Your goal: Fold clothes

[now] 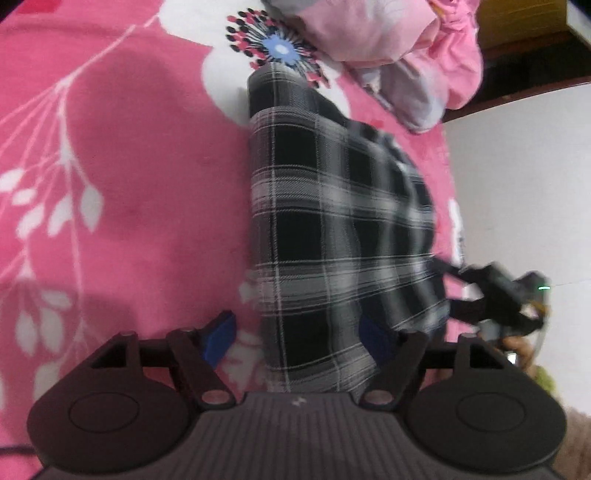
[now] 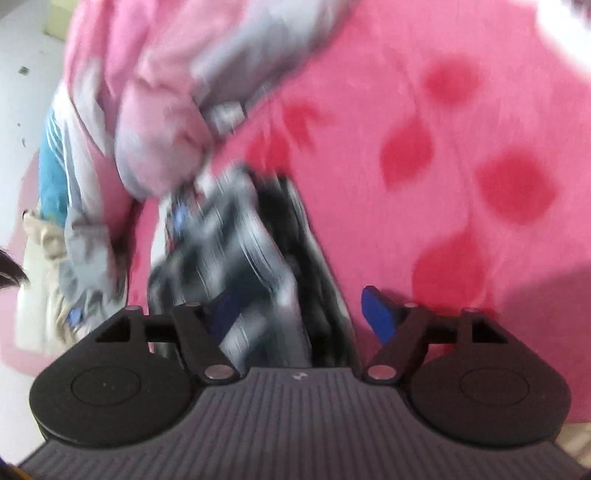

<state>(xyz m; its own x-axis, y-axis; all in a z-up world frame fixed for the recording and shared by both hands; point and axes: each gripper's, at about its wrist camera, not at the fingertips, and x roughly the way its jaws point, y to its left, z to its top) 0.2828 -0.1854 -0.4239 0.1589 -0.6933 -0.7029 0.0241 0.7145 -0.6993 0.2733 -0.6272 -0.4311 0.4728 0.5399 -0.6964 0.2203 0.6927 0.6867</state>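
Note:
A black-and-white plaid garment lies folded into a long strip on the pink floral blanket. My left gripper is open, its blue pads wide apart with the garment's near end lying between them. The other gripper shows blurred at the garment's right edge. In the right wrist view, which is motion-blurred, the plaid garment runs up between the spread blue pads of my right gripper, which is open.
A pile of pink and grey clothes sits at the blanket's far end, past the plaid strip; the same pile has a blue striped piece beside it. The blanket's edge meets a white floor on the right.

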